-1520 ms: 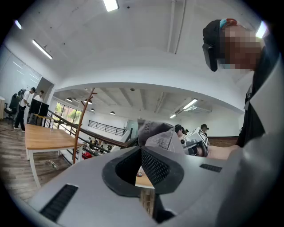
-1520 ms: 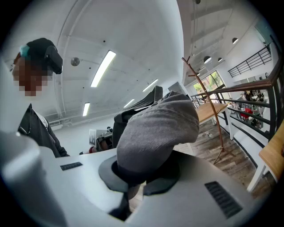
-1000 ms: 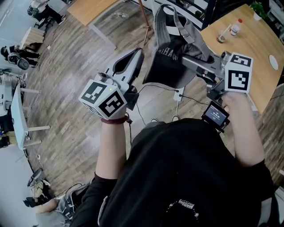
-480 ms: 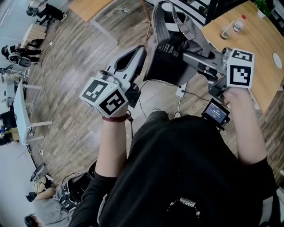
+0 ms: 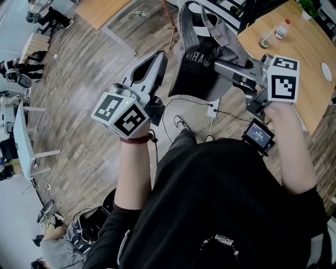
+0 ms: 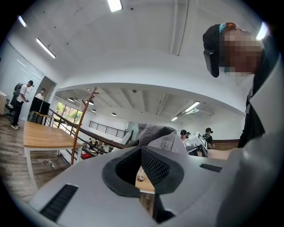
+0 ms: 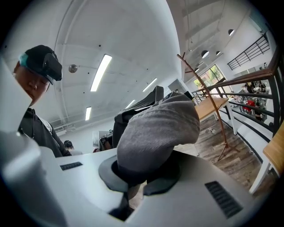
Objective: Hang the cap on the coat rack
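The grey and black cap [image 5: 202, 65] hangs from my right gripper [image 5: 219, 66], which is shut on its grey fabric. In the right gripper view the cap [image 7: 155, 128] bulges out over the closed jaws of the right gripper [image 7: 133, 179]. My left gripper [image 5: 159, 59] is held up just left of the cap, shut and holding nothing; its view shows the left gripper [image 6: 145, 177] with the cap [image 6: 162, 137] beyond. The wooden coat rack [image 6: 82, 119] stands farther off, upright, and also shows as the coat rack [image 7: 208, 95]; only the rack's foot [image 5: 170, 18] shows from above.
A round wooden table [image 5: 304, 68] with a bottle [image 5: 281, 29] and a glass stands to the right. A power strip [image 5: 211, 111] and cables lie on the wood floor below the cap. Another wooden table [image 5: 102, 9] is at the back left. A railing [image 7: 248, 82] runs on the right.
Both grippers and the cap have shifted slightly upward in the head view. The person's shoe has come into sight on the floor below the cap.
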